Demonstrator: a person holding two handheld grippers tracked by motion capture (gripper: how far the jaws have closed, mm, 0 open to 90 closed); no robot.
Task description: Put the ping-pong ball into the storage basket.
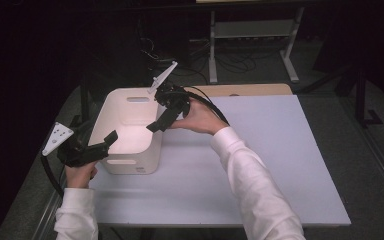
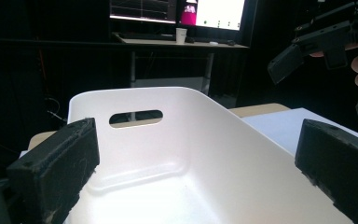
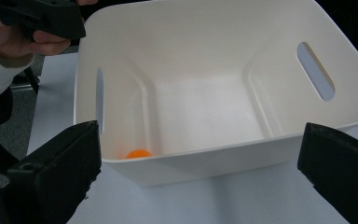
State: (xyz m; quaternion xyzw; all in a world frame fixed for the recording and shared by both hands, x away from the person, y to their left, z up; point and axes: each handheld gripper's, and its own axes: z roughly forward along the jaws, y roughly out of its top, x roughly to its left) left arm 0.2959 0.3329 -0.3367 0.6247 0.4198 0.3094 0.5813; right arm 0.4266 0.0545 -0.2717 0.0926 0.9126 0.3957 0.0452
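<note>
White table: bin upright, opening upward, holding orange ball.

White bin holds what looks like an orange ball; white table; black jaws.

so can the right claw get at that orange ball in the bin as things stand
Probably yes. The right claw is open and hangs over the bin's open top, and nothing covers the orange ball, though it sits low against a wall.

White bin standing open-topped at table's left; orange ball lying inside; table right of bin lying bare.
</note>
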